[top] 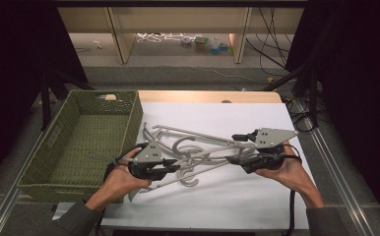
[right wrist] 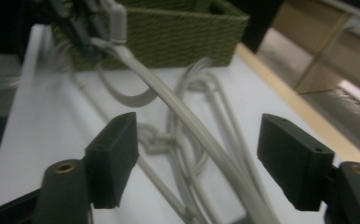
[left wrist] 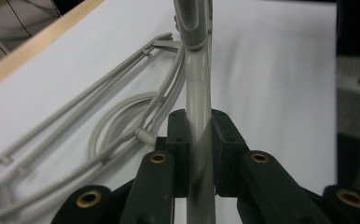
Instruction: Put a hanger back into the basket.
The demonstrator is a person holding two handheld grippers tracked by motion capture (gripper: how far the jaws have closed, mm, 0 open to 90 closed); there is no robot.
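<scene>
Several grey plastic hangers (top: 193,147) lie tangled on the white table sheet (top: 257,196). My left gripper (top: 171,164) sits at the pile's left end, shut on one hanger's bar (left wrist: 197,79); in the left gripper view both pads press that bar at my left gripper (left wrist: 199,130), and more hangers (left wrist: 122,116) lie beside it. My right gripper (top: 237,147) is at the pile's right end. In the right gripper view my right gripper (right wrist: 197,154) stands open, its jaws wide apart, and the same raised hanger bar (right wrist: 183,116) runs between them untouched.
A green woven basket (top: 134,123) stands at the table's left, close behind my left hand, and its wall (right wrist: 178,32) is in the right gripper view too. A wooden table edge (top: 207,96) runs along the back. Bare white sheet lies in front of the hangers.
</scene>
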